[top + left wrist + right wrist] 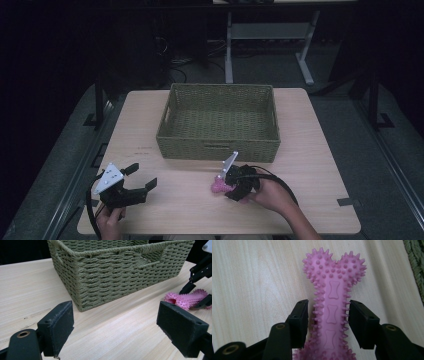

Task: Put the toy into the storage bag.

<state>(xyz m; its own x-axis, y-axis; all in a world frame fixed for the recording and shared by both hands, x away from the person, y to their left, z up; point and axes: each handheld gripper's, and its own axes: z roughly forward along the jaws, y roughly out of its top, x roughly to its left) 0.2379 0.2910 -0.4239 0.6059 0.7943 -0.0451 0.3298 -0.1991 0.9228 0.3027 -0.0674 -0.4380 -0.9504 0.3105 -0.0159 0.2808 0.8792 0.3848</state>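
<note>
Bone embossings on pink toy (333, 305); unlettered.

**Tongs flank the pink bone toy**

A pink spiked bone toy (333, 302) lies lengthwise up the middle of the frame, its two-lobed head at upper centre and its shaft, stamped with small bone shapes, running down to the bottom edge. The right tongs (328, 317) stand astride the shaft, one black jaw on each side, the pads meeting the spikes' tips. Pale wood-grain bench (254, 277) lies beneath. A strip of green woven basket (415, 262) shows at the upper right edge.
</note>
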